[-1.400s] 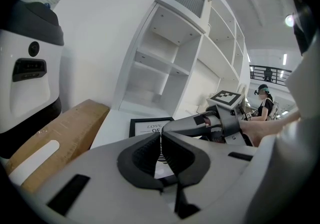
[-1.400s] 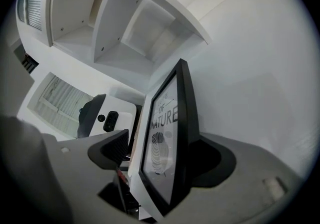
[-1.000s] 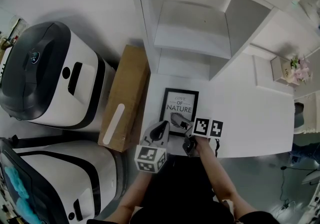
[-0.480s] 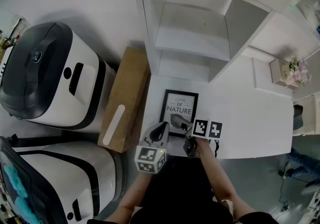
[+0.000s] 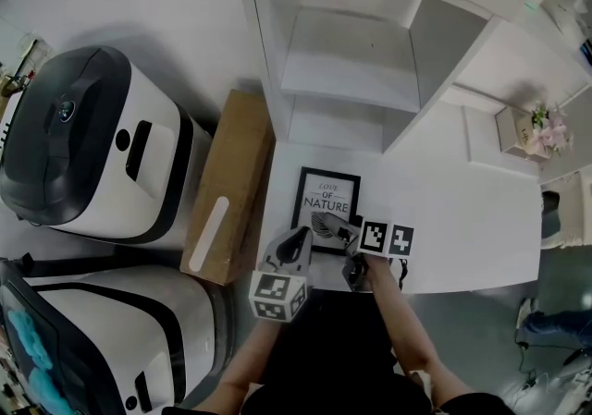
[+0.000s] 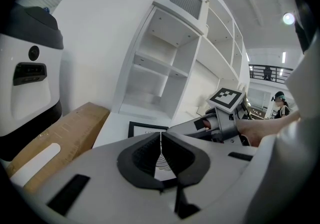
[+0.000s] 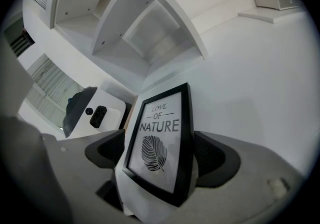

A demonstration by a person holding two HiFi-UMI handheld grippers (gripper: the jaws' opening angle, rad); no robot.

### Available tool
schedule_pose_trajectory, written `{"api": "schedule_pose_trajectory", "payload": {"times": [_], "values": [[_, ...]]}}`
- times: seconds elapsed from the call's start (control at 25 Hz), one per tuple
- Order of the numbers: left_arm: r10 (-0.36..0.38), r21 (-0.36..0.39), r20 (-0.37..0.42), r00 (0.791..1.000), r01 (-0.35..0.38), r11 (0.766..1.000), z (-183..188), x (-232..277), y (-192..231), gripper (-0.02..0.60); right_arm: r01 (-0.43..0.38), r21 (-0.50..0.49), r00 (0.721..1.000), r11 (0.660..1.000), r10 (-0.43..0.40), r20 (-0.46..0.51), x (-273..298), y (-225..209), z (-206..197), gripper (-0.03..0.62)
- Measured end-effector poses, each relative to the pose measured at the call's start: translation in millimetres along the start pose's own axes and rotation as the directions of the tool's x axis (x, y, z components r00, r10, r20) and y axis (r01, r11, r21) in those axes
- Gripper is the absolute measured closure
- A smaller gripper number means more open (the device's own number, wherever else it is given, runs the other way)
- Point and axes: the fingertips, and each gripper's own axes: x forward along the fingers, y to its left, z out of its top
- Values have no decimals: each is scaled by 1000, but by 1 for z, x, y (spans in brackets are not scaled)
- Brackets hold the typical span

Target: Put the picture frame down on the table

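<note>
While the picture frame (image 5: 326, 205) sits between the jaws of the right gripper (image 7: 159, 150), the item is catalogued as follows.

Item: black-rimmed frame, print reading "LOVE OF NATURE" over a leaf. Location: low over the near left part of the white table (image 5: 462, 219), face up, its far end towards the shelf unit (image 5: 347, 62). Whether its underside already rests on the table cannot be told.

Right gripper: pads closed against the two long sides of the frame near its lower end, with the white backing visible below.

Left gripper (image 6: 160, 148): jaws drawn together to a thin slit, nothing between them. It hangs just beside the frame's near left corner, apart from it.

Step in hand, judged: lowering and release. Best done by bringing the frame level until its back lies flat, then opening the jaws sideways and lifting straight off. That way neither pad drags the rim or flips the frame on its backing.

Surroundings: a long cardboard box (image 5: 231, 187) lies just left of the table edge and close to the frame. A white-and-black machine (image 5: 88, 140) stands farther left. A small box with flowers (image 5: 535, 127) sits well apart at the far right.

Obstructions, judged: the left gripper and the near table edge are the only close things.
</note>
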Motion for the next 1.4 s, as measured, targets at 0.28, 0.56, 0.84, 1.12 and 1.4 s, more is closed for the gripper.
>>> {"api": "schedule_pose_trajectory", "payload": {"times": [0.28,0.56,0.84,1.12,1.4], "values": [[-3,6,-3,1000,3,1000,0,0,-3,566,-3,-8,1000,1000,3,10,-3,-1,4,175],[0,10,-3,1000,0,1000,-1,-1,-5,566,-12,7,1000,1000,12,7,-6,-3,-1,176],[-10,21,-1,1000,10,1000,0,0,-11,566,-28,18,999,999,27,18,-12,-5,-2,175],[-33,34,-6,999,33,999,2,5,-25,566,-50,29,998,998,49,37,-27,-10,-1,177],[-40,28,8,999,40,999,10,11,-42,566,-62,-20,996,998,63,62,-51,-13,3,177]]}}
